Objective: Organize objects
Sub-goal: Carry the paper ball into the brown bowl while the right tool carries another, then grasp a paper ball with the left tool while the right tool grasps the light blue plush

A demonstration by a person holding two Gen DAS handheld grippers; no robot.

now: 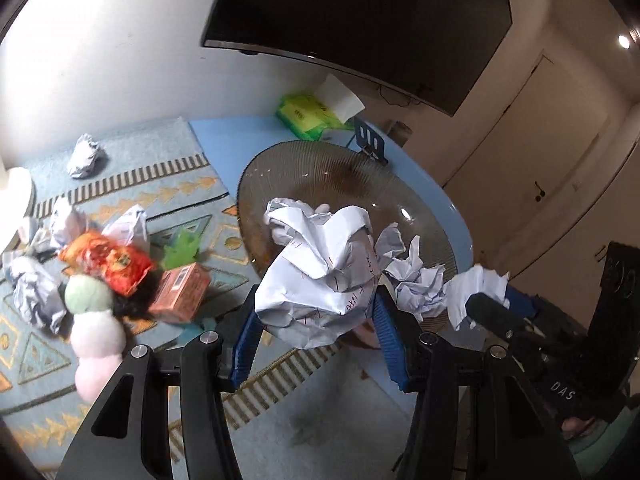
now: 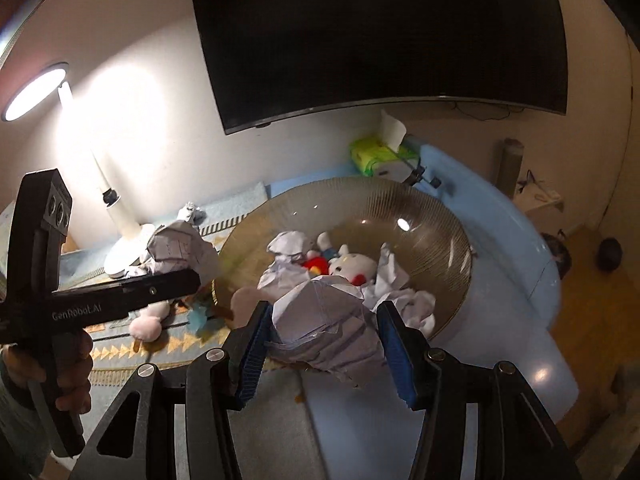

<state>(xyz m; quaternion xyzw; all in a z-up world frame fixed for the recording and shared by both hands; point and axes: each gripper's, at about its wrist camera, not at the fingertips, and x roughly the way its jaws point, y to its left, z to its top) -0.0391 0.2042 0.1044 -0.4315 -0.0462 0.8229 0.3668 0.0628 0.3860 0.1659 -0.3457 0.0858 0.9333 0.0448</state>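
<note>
My left gripper (image 1: pixel 316 304) is shut on a large crumpled paper ball (image 1: pixel 320 276) and holds it over the near rim of a ribbed brown glass bowl (image 1: pixel 296 160). My right gripper (image 2: pixel 322 320) is shut on another crumpled paper ball (image 2: pixel 328 328) at the bowl's near rim (image 2: pixel 452 240). It also shows at the right of the left wrist view, gripping white paper (image 1: pixel 472 292). The bowl holds several paper balls (image 2: pixel 290 246) and a white plush toy (image 2: pixel 352 266). The left gripper with its paper (image 2: pixel 176 252) shows at the left of the right wrist view.
On the patterned rug (image 1: pixel 192 196) left of the bowl lie several paper balls (image 1: pixel 84 154), an orange snack bag (image 1: pixel 108 260), a pink box (image 1: pixel 182 292) and a pastel plush (image 1: pixel 94 320). A green tissue pack (image 1: pixel 304 114) sits behind the bowl. A lit white lamp (image 2: pixel 116 208) stands at the left.
</note>
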